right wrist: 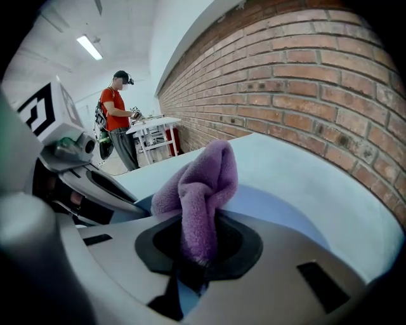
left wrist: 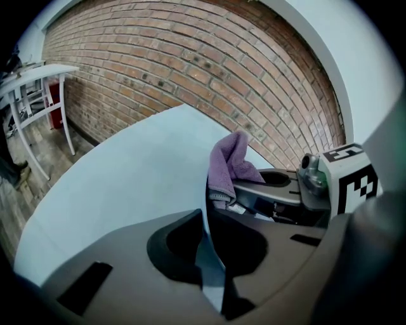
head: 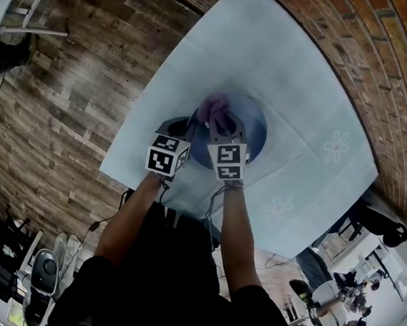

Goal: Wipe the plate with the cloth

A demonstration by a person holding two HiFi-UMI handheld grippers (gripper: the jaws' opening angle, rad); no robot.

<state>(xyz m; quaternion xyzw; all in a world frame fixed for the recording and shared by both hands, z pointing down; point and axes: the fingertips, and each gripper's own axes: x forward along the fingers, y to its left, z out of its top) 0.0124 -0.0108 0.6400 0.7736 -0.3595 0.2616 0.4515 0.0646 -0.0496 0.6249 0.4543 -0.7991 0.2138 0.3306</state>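
A blue plate (head: 256, 131) lies on the pale blue table cover (head: 304, 82). My left gripper (head: 184, 127) sits at the plate's left rim, and in the left gripper view its jaws (left wrist: 207, 222) are shut on that thin rim (left wrist: 212, 266), seen edge-on. Beside it, my right gripper (head: 223, 125) is over the plate, shut on a purple cloth (head: 216, 110). The right gripper view shows the cloth (right wrist: 203, 184) bunched up out of the jaws (right wrist: 198, 244), with the plate's blue surface (right wrist: 279, 209) beyond. From the left gripper view, the cloth (left wrist: 229, 166) hangs from the right gripper.
A brick wall (left wrist: 190, 70) runs behind the table. A white frame stand (left wrist: 38, 79) is at the left on the wooden floor (head: 58, 109). A person in a red shirt (right wrist: 117, 111) stands at a white table (right wrist: 152, 127) far off.
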